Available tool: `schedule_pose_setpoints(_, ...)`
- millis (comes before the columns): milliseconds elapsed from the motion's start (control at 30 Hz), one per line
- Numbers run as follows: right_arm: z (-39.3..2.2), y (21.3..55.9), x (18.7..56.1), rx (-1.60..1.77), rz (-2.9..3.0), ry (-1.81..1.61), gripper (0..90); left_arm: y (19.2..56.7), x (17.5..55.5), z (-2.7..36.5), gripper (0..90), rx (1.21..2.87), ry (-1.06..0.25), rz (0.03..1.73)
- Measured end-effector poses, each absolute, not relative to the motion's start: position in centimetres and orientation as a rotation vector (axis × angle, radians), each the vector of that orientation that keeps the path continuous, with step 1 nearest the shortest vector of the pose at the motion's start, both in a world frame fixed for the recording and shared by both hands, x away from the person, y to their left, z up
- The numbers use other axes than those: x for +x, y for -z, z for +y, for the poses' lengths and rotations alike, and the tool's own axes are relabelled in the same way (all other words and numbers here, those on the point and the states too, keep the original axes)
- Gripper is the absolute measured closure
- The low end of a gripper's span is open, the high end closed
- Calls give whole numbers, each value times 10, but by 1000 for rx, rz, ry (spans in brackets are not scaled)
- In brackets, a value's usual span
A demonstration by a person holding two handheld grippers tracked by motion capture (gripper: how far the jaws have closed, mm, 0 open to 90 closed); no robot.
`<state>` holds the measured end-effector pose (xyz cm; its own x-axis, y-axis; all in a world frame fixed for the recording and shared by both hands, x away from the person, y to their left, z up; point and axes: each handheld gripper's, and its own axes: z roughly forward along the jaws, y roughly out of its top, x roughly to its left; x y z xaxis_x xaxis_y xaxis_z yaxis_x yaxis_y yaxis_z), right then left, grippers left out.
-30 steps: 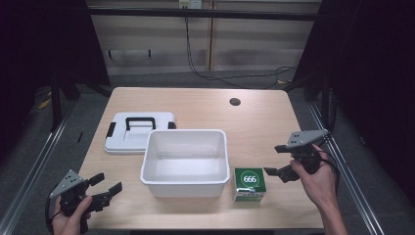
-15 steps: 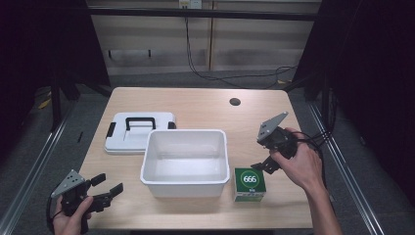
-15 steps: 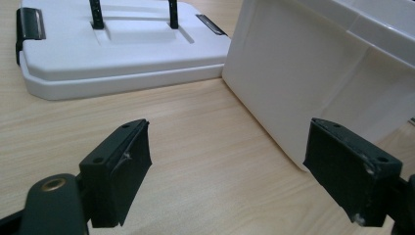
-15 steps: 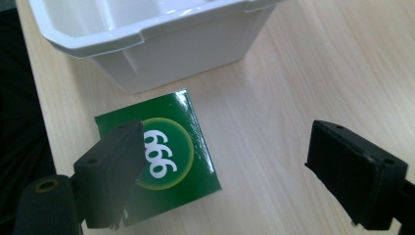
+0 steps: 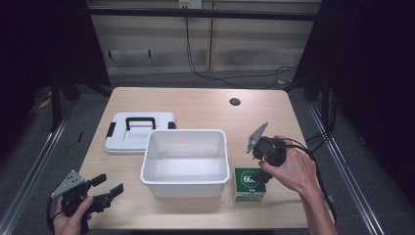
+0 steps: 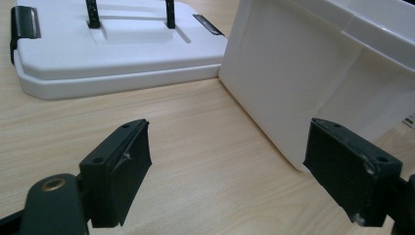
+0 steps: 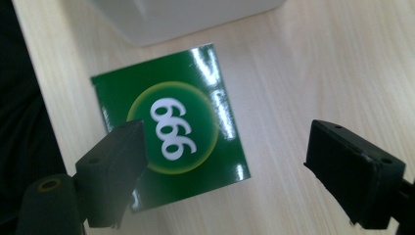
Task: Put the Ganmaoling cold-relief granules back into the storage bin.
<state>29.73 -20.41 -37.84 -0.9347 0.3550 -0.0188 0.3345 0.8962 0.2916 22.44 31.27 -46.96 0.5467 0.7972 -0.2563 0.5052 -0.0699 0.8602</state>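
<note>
Green box (image 7: 169, 129) beneath right tongs (image 7: 230, 181); jaws spread wide.

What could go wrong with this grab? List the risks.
1. The right tool hangs open over the green box, but off-centre: one jaw sits above the box top, the other over bare table. Closing like this would likely miss or tip the box.
2. The box stands close beside the white bin, so a jaw may knock against the bin wall.
</note>
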Motion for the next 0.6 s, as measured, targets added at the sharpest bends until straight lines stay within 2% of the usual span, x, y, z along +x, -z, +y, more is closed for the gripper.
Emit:
schedule_pose_setpoints(300, -193, 387, 295, 371, 3072, -398, 89, 470, 224, 312, 169, 1728, -349, 1095)
schedule_pose_setpoints(600, -183, 398, 296, 284, 3151, -343, 83, 470, 224, 312, 168, 1730, -348, 1093)
